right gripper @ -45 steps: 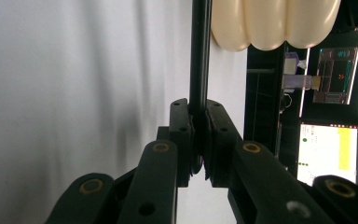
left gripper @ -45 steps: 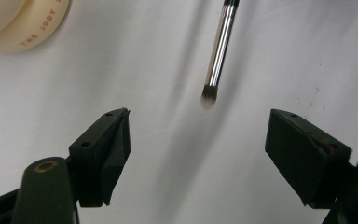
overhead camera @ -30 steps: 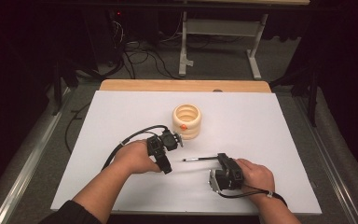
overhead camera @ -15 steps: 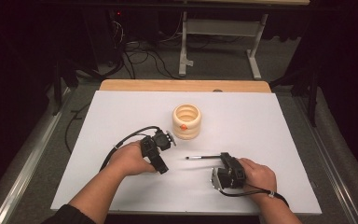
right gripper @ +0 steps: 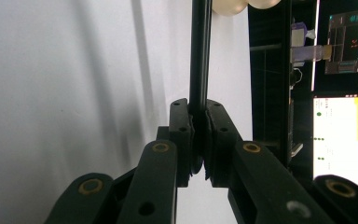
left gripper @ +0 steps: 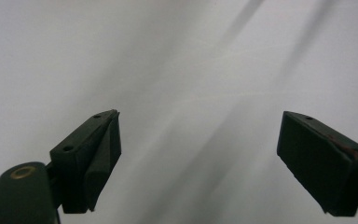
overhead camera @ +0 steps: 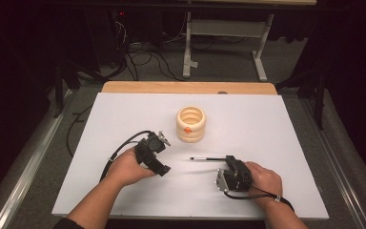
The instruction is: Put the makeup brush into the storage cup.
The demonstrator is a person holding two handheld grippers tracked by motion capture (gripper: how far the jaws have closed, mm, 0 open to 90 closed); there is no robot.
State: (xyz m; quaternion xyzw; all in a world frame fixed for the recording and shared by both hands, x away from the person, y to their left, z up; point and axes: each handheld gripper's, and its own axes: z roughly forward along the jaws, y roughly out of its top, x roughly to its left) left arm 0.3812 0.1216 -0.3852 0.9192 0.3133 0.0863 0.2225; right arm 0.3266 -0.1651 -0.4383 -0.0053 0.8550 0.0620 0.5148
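1. A thin black brush (overhead camera: 208, 158) lies level just above the white table (overhead camera: 276, 124), in front of the cream ringed holder (overhead camera: 190, 124) and a little to its right, its pale tip pointing toward the left gripper.
2. The right gripper (overhead camera: 229, 161) is clenched on the brush's handle end; in the right gripper view its jaws pinch the black shaft (right gripper: 199, 51), which runs straight up toward the holder's cream edge (right gripper: 230, 6).
3. The right hand (overhead camera: 263, 180) rests on the table well in front of the holder, a black cable trailing back along the wrist.
4. The left gripper (overhead camera: 161, 169) sits in front of the holder and to its left, clear of the brush tip; its jaws have just been opening and stand released, with nothing between them.
5. In the left gripper view, the two black pads (left gripper: 103, 154) are spread wide over bare white tabletop (left gripper: 196, 70).
6. The holder stands upright near the table's middle, an orange mark on its front.
7. Beyond the holder, a wooden strip (overhead camera: 186, 87) edges the table's far side.
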